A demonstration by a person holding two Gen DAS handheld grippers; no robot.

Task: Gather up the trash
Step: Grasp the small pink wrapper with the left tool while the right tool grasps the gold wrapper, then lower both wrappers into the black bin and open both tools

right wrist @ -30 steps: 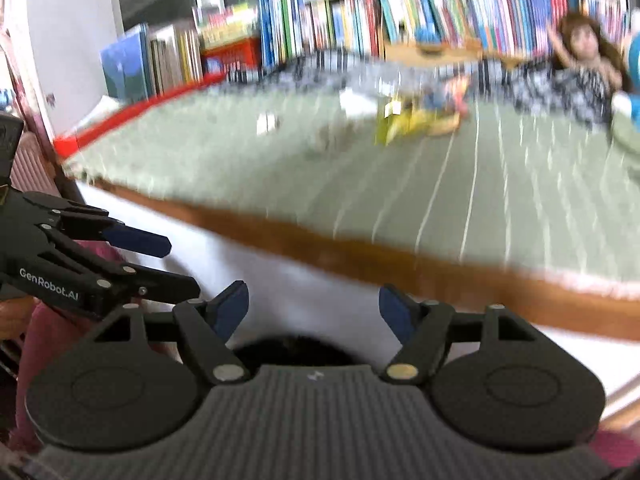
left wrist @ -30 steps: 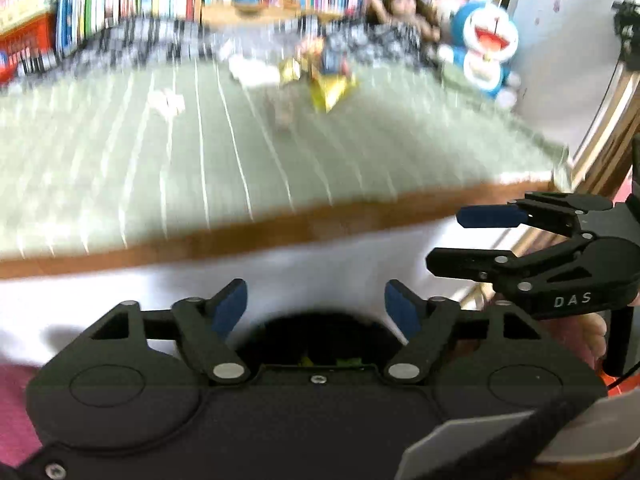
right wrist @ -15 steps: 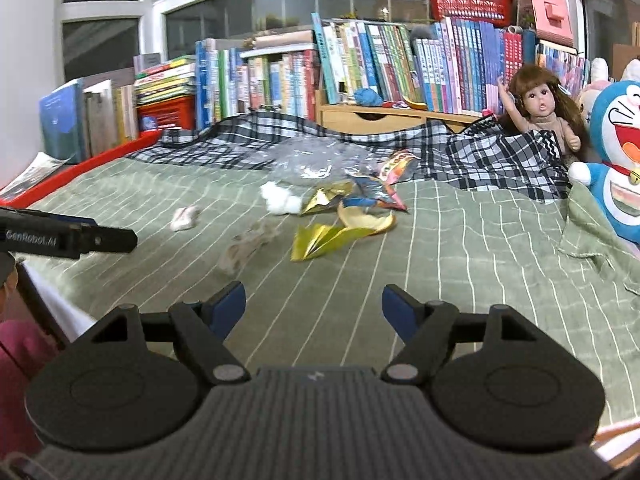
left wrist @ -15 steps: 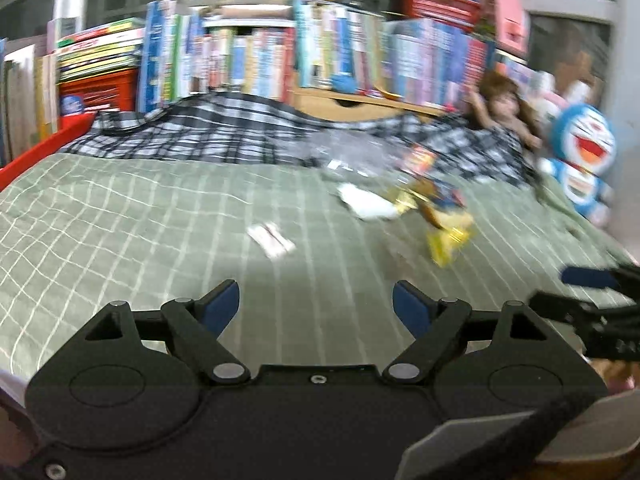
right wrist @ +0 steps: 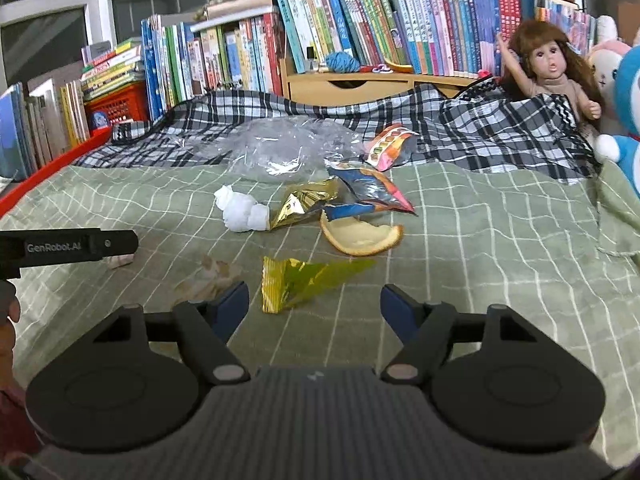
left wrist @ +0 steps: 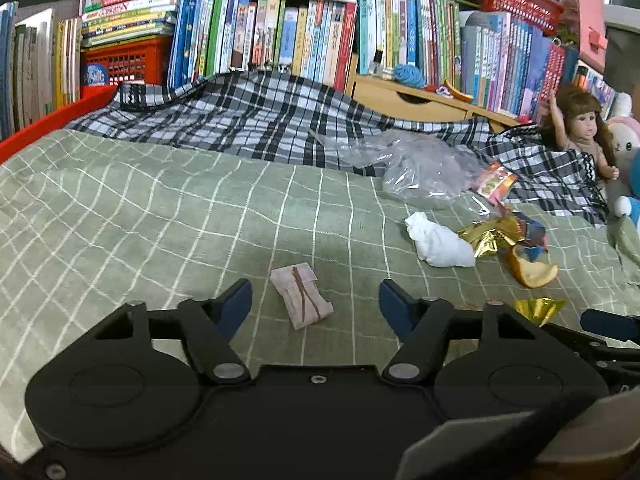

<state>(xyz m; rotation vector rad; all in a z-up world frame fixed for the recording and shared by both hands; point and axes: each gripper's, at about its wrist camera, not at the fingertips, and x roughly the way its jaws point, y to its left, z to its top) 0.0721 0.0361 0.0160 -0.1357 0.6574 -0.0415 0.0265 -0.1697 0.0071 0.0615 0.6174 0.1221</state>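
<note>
While left gripper jaws closing, unpinched, folded wrapper between; right gripper jaws wide, empty.

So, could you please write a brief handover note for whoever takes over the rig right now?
Left hand-held gripper: open, empty, jaws have just been closing a little, either side of the small folded wrapper but not touching it.
Right hand-held gripper: open, empty, pointed at the gold foil wrapper.
On the green checked blanket: white tissue wad, orange peel, snack wrappers, clear plastic bag.
Done: nothing collected as far as can be seen.
Left: pick up every piece; no bin is in view.
</note>
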